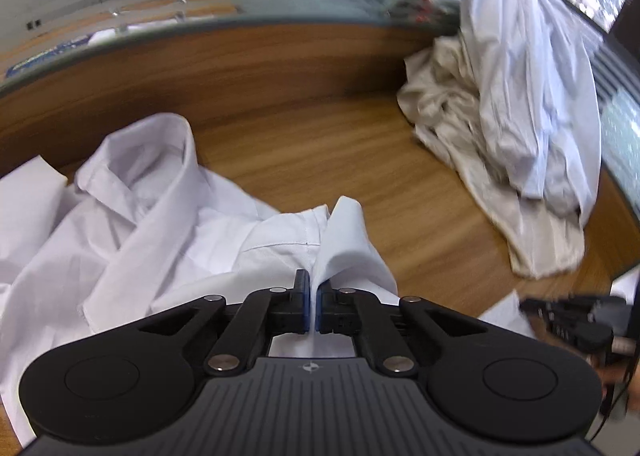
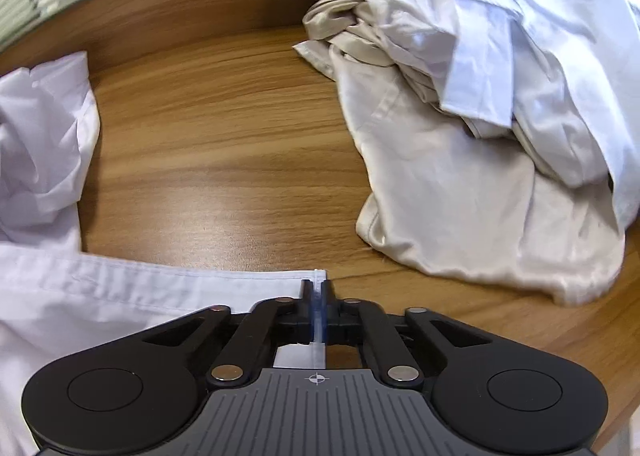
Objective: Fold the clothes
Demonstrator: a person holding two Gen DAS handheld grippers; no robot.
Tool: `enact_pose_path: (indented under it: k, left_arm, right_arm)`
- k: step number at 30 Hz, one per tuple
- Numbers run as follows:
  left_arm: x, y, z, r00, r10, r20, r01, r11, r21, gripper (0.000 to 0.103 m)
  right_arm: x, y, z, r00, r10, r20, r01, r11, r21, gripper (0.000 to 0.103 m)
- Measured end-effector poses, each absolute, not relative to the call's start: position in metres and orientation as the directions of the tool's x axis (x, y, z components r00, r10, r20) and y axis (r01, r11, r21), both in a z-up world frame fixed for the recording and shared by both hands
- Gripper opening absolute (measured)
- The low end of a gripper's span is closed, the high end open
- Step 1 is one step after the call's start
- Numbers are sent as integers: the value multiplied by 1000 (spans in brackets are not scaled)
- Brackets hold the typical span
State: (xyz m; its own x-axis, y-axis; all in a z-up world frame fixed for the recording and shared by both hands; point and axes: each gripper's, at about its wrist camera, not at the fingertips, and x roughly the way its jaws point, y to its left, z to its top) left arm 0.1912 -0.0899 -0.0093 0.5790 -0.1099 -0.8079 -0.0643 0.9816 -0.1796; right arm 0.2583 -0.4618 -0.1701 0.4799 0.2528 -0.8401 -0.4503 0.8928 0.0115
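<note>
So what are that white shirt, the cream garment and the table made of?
White shirt: matte woven cloth, probably cotton, with crisp creases and stitched hems. Cream garment: likely satin, given its soft sheen. Table: smooth wood-grain surface, possibly laminate.

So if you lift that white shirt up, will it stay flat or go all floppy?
Probably floppy: the white shirt already lies in soft creases on the table. It likely weighs little, since thin pinches in the left hand-held gripper and right hand-held gripper hold it. The stiffer-looking collar may keep its shape.
</note>
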Motion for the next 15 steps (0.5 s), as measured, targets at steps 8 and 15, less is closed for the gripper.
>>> enact_pose_path:
  k: [8, 15]
  left_arm:
    - [225, -79, 62, 705, -148, -693, -27, 972, -235, 1]
    - [245, -79, 105, 737, -218, -639, 17, 952, -305, 1]
  right_arm:
    - [243, -504, -126, 532, 278, -800, -373, 925, 74, 2]
    - [222, -500, -104, 500, 410, -762, -441, 879, 183, 5]
